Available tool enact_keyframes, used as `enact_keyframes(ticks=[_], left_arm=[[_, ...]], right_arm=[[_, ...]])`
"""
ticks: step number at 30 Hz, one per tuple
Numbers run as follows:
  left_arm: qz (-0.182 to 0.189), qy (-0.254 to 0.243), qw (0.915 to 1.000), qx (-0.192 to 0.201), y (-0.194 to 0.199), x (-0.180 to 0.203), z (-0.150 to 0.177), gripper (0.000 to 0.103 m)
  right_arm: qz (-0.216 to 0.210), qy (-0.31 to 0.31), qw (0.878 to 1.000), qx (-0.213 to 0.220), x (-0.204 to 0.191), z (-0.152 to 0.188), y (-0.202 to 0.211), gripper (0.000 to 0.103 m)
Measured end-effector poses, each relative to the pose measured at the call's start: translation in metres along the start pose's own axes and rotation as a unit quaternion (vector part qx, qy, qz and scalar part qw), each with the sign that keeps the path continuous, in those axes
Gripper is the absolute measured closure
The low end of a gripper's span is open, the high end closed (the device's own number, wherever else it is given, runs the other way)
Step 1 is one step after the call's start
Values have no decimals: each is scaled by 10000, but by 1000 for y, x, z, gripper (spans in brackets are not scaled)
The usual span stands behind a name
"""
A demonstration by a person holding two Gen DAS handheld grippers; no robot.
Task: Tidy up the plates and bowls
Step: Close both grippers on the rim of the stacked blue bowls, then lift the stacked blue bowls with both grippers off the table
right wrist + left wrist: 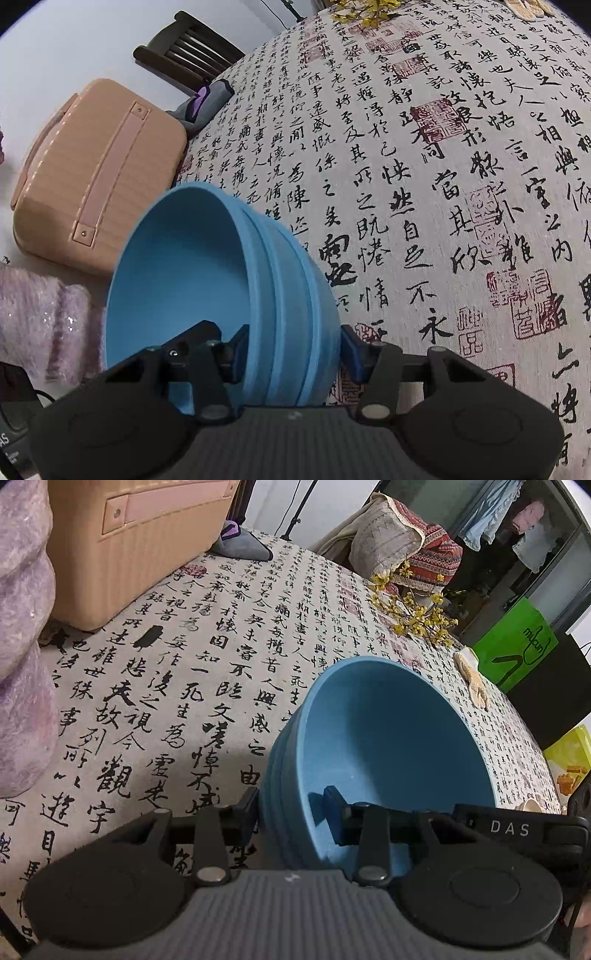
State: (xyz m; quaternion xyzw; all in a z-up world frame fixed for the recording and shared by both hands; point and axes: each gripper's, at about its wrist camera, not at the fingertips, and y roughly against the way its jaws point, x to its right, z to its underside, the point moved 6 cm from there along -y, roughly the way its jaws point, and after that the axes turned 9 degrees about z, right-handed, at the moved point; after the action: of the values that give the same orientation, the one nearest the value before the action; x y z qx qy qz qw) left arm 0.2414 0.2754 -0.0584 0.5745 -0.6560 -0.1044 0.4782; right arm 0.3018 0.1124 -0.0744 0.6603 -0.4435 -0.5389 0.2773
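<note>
Nearest the cameras, a stack of blue bowls [388, 738] is gripped from both sides and tilted above the tablecloth [184, 701]. The left gripper [291, 812] is clamped across the stack's wall at the rim, one finger inside the top bowl and one outside. The right gripper [293, 352] is pinched on the opposite wall in the same way, a blue pad [236, 350] being seen inside the bowl. About four nested rims can be counted along the stack's side [280, 295], though the exact number cannot be told. The letters "DAS" are read on the right gripper's body at the edge of the left wrist view.

Beyond, the cloth is covered in black calligraphy and red seals. One peach-coloured ribbed case [92, 173] is stood on it, cut off at the top in the left view. One spray of yellow flowers [413, 609] is laid farther off, and a green bag [517, 646] bears writing too small to read. One dark wooden chair [188, 51] is seen past the table.
</note>
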Motion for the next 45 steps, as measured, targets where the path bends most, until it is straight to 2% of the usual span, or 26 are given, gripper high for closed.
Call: enact_keyframes(ticks=[22, 45], left_arm=[[-97, 31, 9998, 171, 18, 1, 3, 65], [-93, -52, 9996, 252, 26, 13, 10, 65]], right_arm=[[-78, 114, 9999, 10, -21, 2, -2, 55], [-152, 144, 9997, 97, -7, 12, 19, 55]])
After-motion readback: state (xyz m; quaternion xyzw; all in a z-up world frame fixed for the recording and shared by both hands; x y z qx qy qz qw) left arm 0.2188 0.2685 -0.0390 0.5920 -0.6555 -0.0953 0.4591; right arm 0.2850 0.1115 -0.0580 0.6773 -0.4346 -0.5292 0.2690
